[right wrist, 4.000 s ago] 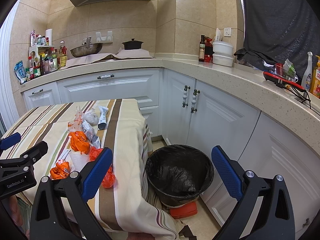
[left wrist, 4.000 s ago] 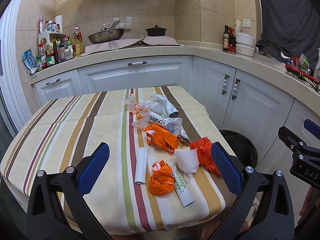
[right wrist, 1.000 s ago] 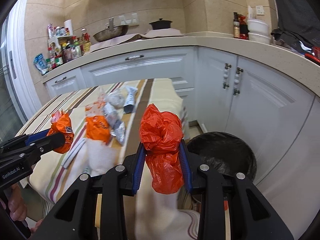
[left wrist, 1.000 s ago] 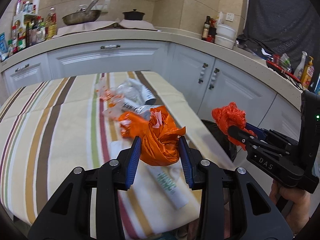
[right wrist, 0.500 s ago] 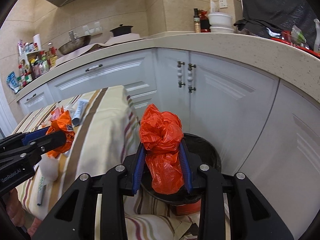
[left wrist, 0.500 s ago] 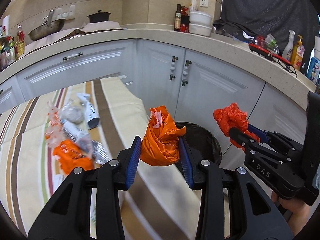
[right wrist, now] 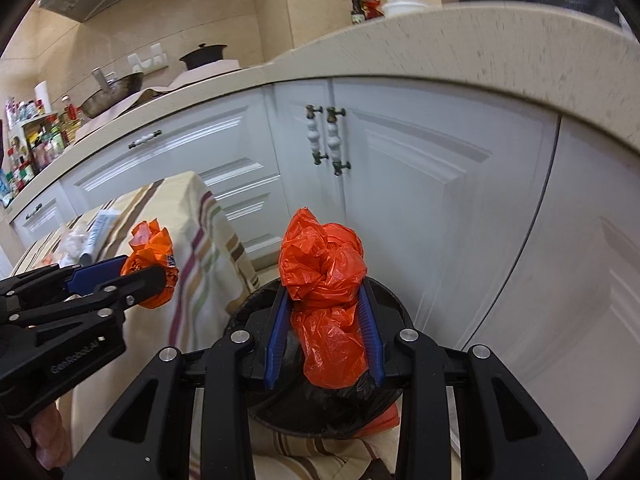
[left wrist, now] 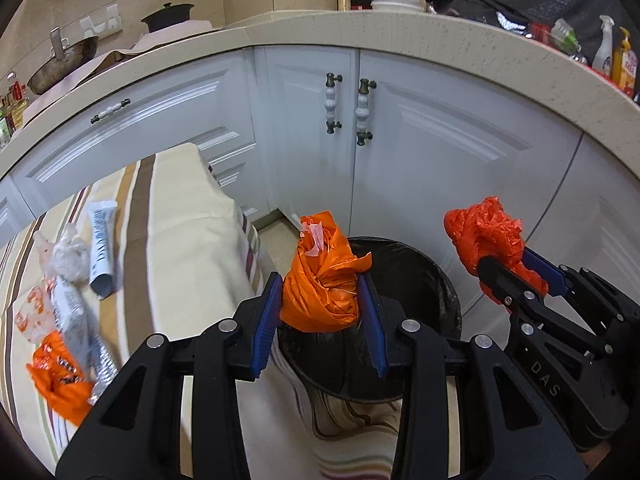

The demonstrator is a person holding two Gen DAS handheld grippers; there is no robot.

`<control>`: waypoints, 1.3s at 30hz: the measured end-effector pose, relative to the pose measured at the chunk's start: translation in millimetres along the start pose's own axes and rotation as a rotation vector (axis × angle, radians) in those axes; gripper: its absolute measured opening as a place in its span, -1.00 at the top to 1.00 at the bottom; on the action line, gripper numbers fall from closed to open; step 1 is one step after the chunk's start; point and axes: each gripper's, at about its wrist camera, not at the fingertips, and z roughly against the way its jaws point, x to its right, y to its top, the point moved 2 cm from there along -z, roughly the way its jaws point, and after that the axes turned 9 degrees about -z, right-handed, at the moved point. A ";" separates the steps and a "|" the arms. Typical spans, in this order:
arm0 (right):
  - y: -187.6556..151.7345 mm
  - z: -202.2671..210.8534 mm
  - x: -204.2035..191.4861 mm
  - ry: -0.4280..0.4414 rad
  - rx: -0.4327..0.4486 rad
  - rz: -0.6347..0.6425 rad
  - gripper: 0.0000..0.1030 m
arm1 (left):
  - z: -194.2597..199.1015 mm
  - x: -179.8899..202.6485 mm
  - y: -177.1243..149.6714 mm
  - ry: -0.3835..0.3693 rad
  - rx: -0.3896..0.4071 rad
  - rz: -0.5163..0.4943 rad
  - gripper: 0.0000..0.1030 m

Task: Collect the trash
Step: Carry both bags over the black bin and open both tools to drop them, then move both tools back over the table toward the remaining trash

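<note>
My left gripper is shut on a crumpled orange plastic bag and holds it over the near rim of the black-lined trash bin. My right gripper is shut on a red-orange plastic bag and holds it above the same bin. Each gripper shows in the other's view: the right one with its red bag, the left one with its orange bag. More trash lies on the striped table: a white tube, clear wrappers, an orange bag.
White cabinet doors stand right behind the bin, under a stone counter. The tablecloth edge hangs just left of the bin. An orange object lies on the floor beside the bin.
Both grippers have carried their bags from above the table rightwards and down to just above the bin. The bin now fills the lower middle of both views.
</note>
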 end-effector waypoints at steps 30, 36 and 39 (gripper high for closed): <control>-12.8 35.5 -57.3 0.083 0.025 0.046 -0.15 | 78.7 -91.0 -54.8 0.132 0.014 0.116 -0.24; -28.4 42.5 -109.3 0.172 0.000 0.123 -0.16 | 113.9 -134.9 -91.8 0.211 0.012 0.184 -0.26; -39.2 47.5 -135.2 0.219 -0.012 0.164 -0.17 | 127.5 -152.9 -110.7 0.243 0.006 0.212 -0.26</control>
